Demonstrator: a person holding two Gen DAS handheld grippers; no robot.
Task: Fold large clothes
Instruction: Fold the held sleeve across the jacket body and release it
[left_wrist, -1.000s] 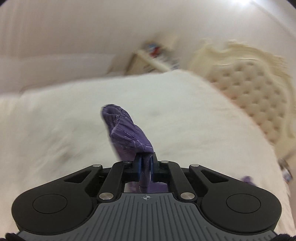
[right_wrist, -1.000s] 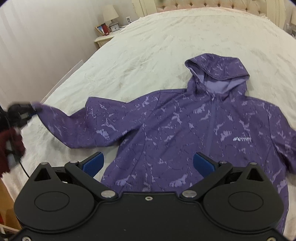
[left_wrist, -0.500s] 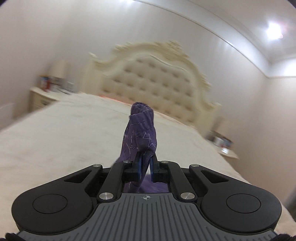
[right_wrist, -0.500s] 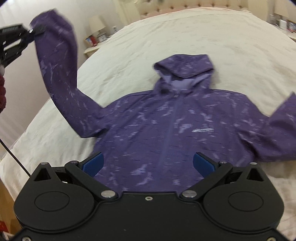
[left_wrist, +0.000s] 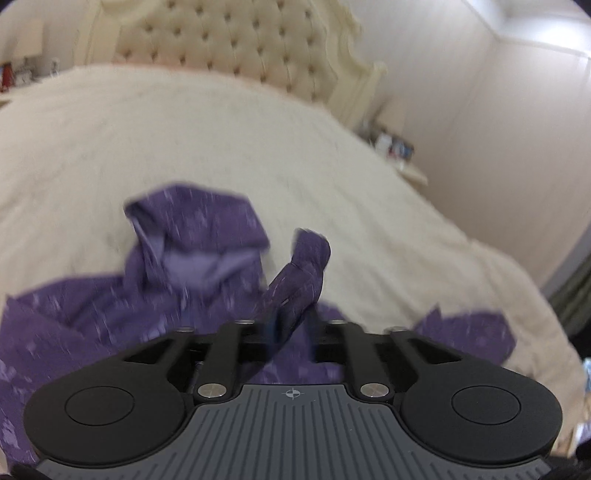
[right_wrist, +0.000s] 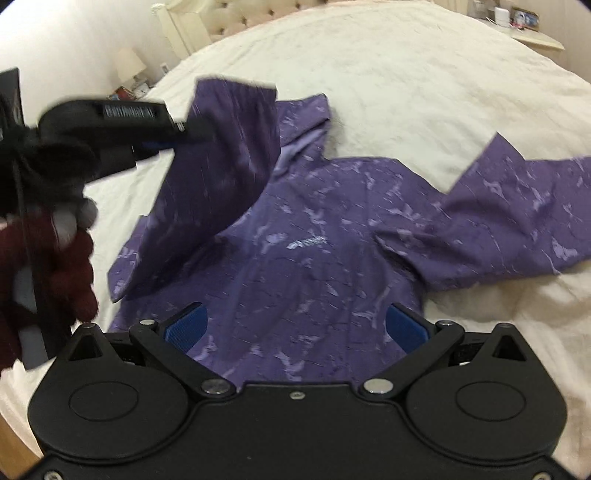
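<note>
A purple patterned hoodie (right_wrist: 314, 258) lies face up on the cream bed (right_wrist: 406, 74), hood (left_wrist: 195, 236) toward the headboard. My left gripper (left_wrist: 293, 319) hangs above the chest with one sleeve (left_wrist: 306, 266) lifted and folded inward. Its jaws are opening, a visible gap stands between them, and the cuff still sits in that gap. In the right wrist view the same gripper (right_wrist: 192, 129) is at the upper left with the sleeve (right_wrist: 221, 166) draped from it. My right gripper (right_wrist: 295, 325) stands wide open over the hem, holding nothing. The other sleeve (right_wrist: 517, 214) lies spread out to the right.
A tufted cream headboard (left_wrist: 229, 40) is at the bed's far end. A nightstand (left_wrist: 399, 155) with small items stands on one side and a lamp (right_wrist: 129, 66) on the other. A hand in a dark red glove (right_wrist: 44, 266) holds the left gripper.
The left gripper swung the sleeve from out at the side up and over the hoodie's chest, and its jaws have parted. The right gripper drifted toward the hem, still open.
</note>
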